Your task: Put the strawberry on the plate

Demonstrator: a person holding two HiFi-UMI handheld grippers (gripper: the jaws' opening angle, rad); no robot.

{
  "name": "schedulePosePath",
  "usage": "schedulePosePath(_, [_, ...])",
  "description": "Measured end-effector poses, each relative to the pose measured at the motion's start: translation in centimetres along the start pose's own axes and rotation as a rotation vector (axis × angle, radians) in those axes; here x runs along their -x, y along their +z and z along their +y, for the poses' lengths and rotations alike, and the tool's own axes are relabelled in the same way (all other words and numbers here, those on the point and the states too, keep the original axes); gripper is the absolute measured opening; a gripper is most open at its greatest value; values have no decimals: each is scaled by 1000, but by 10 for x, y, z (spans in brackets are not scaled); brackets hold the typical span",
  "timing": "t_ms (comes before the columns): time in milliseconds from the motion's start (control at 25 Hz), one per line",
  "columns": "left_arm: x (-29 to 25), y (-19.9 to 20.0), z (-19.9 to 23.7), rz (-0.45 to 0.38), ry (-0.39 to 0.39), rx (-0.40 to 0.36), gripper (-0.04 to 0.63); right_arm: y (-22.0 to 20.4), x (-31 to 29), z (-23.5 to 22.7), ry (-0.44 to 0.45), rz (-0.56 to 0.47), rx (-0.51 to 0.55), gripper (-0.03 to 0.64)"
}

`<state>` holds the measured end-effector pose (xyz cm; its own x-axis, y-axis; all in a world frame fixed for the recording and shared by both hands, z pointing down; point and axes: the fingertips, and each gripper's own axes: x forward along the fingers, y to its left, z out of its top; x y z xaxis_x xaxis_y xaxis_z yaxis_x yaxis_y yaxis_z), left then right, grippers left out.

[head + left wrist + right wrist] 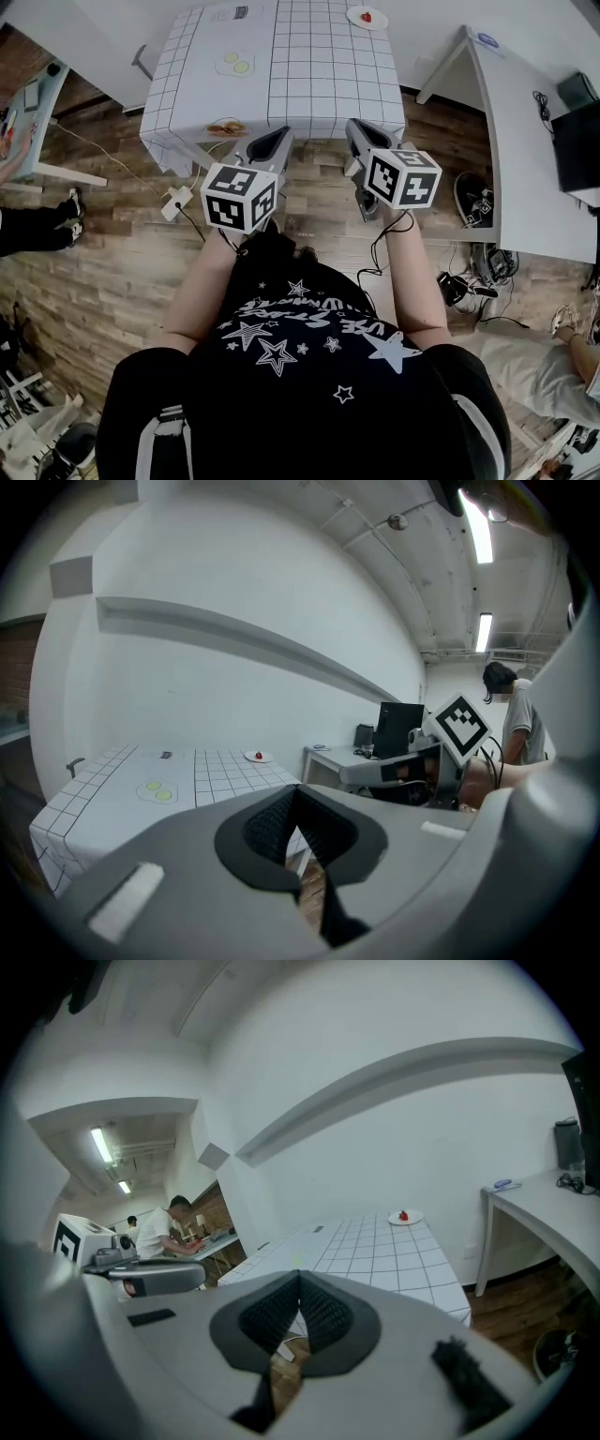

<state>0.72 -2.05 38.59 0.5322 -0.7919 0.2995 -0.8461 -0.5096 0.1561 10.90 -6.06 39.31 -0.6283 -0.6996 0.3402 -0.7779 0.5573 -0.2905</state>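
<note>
Nearest the person, both tongs are held out level at the near edge of the bench (319, 66), side by side and well short of anything on it. The left tongs (272, 141) are pressed together with nothing between the ribbed pads, as the left gripper view shows. The right tongs (361, 136) are likewise shut tight and empty in the right gripper view.

Just beyond the left tongs, on the near edge of the checked cloth, lies a small bun-like food item (226, 127). Further in, on the left half, sits a pale dish with two green rounds (236, 64).

At the far right corner of the bench stands the plate (352, 14), and the strawberry (367, 16) already lies on it, a red speck near its middle. The strawberry is too small to tell which way its long axis runs.

From the tongs, the plate lies straight ahead across the whole depth of the bench, almost in line with the right tongs and off to the right of the left ones. The right hand is therefore judged the nearer of the two. The strawberry rests where the task sentence wants it, but whether the task put it there cannot be read from one moment.
</note>
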Motion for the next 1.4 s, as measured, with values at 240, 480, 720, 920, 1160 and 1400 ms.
schedulePosePath(240, [28, -14, 0, 26, 19, -13, 6, -6, -14, 35, 70, -10, -11, 12])
schedulePosePath(480, [57, -15, 15, 6, 23, -5, 6, -8, -22, 67, 71, 7, 20, 12])
schedulePosePath(720, [104, -23, 33, -14, 19, 18, 6, -13, -19, 110, 43, 21, 59, 12])
schedulePosePath(920, [141, -27, 43, -39, 3, 21, 6, -25, -8, 148, 13, 31, 77, 12])
schedulePosePath(1160, [176, -37, 43, -49, -41, 24, 6, -42, 12, 184, -31, 35, 83, 12])
schedulePosePath(1400, [205, -43, 39, -63, -75, 19, 6, -60, 31, 211, -68, 33, 75, 12])
